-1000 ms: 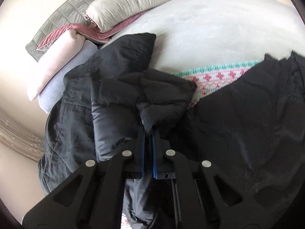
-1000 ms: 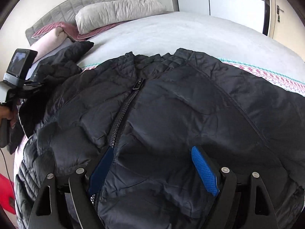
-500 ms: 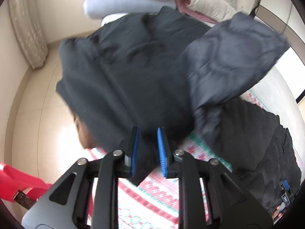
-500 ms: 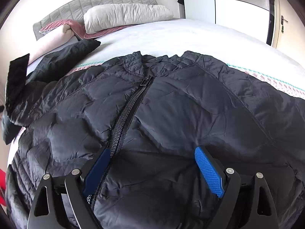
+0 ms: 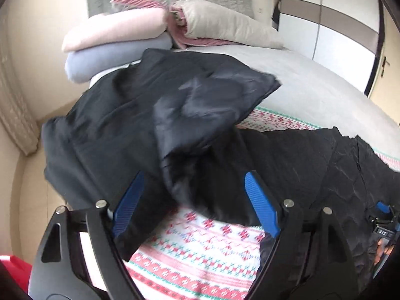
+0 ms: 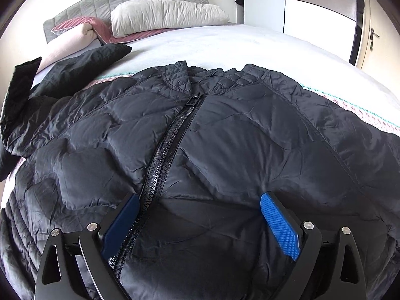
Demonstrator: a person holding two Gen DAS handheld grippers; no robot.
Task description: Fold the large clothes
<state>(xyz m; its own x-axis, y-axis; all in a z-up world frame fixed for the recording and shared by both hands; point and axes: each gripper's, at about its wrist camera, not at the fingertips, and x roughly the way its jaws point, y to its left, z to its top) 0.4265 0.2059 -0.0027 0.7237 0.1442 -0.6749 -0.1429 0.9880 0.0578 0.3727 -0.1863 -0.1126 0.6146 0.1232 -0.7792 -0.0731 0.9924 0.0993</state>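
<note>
A black quilted puffer jacket lies front up on the bed, zipper closed down its middle. My right gripper is open, its blue pads pressing on the jacket's lower front on either side of the zipper area. In the left wrist view the jacket's left sleeve lies loose and rumpled over the bed's left edge. My left gripper is open and empty just in front of that sleeve.
A patterned red-and-white blanket lies under the jacket on the grey bed. Pillows and a rolled pink blanket sit at the headboard. A red object stands on the floor left. The wardrobe is at the right.
My left gripper, shut on the sleeve a second ago, has opened wide and let it go; the sleeve dropped on the bed's left side. The right gripper stayed on the jacket.
</note>
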